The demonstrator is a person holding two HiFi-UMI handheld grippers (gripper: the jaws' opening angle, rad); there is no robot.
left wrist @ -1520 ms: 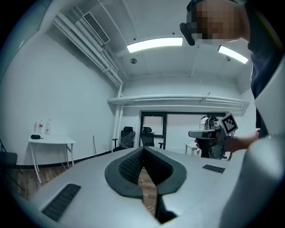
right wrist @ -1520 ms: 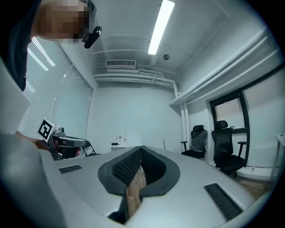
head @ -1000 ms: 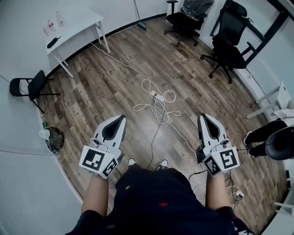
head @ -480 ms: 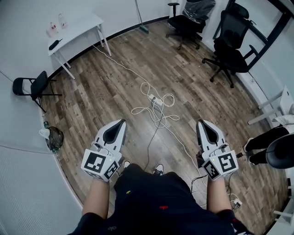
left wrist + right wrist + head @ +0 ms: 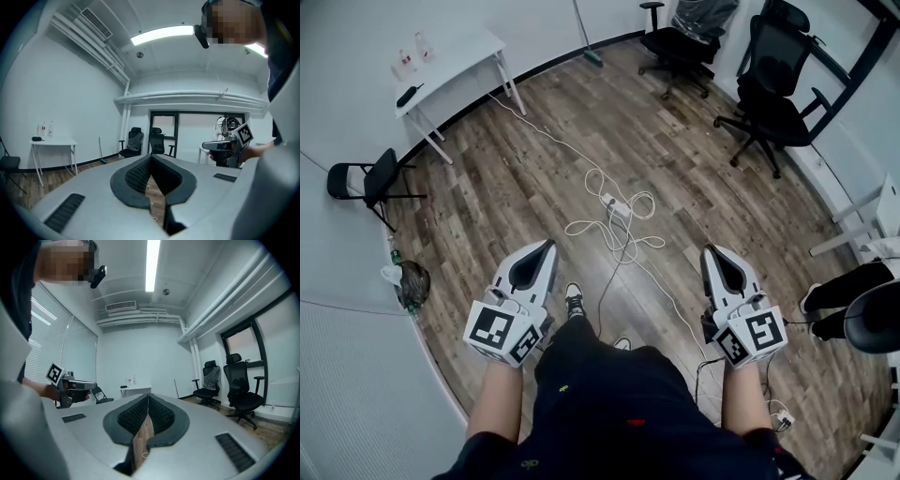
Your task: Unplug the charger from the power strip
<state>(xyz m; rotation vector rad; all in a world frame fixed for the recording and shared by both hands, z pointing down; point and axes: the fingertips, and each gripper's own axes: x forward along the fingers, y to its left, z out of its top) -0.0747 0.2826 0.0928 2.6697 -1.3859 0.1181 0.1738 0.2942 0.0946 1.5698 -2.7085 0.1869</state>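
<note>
**mk_77:** So what's the layout, going left to right?

**benchrat:** far left there's a black folding chair point(image 5: 358, 178) by the wall, and a dark trash bag point(image 5: 412, 283) on the floor nearer the person. Up behind those is a white table point(image 5: 455, 58) with two small bottles on it. Then the left gripper point(image 5: 546, 251), held out over the wood floor point(image 5: 516, 169), tongs pressed together with nothing in them. The left gripper view shows it plainly: the tips meet, and only floor shows through the slot below them

**mk_77:** and the power strip?

**benchrat:** middle of the floor, well ahead of both grippers and roughly between them. It's a white power strip point(image 5: 620, 203) lying in a tangle of white cable point(image 5: 595, 225) loops, with one long run heading off toward the table. It's too small in the head view to pick out the charger on it. Neither gripper is anywhere near it

**mk_77:** right side?

**benchrat:** same story for the right gripper point(image 5: 713, 255). Its tongs are squeezed together on nothing, and the right gripper view shows the pads meeting at the tip. Past it there are black office chairs point(image 5: 769, 94) up along the far right
</note>
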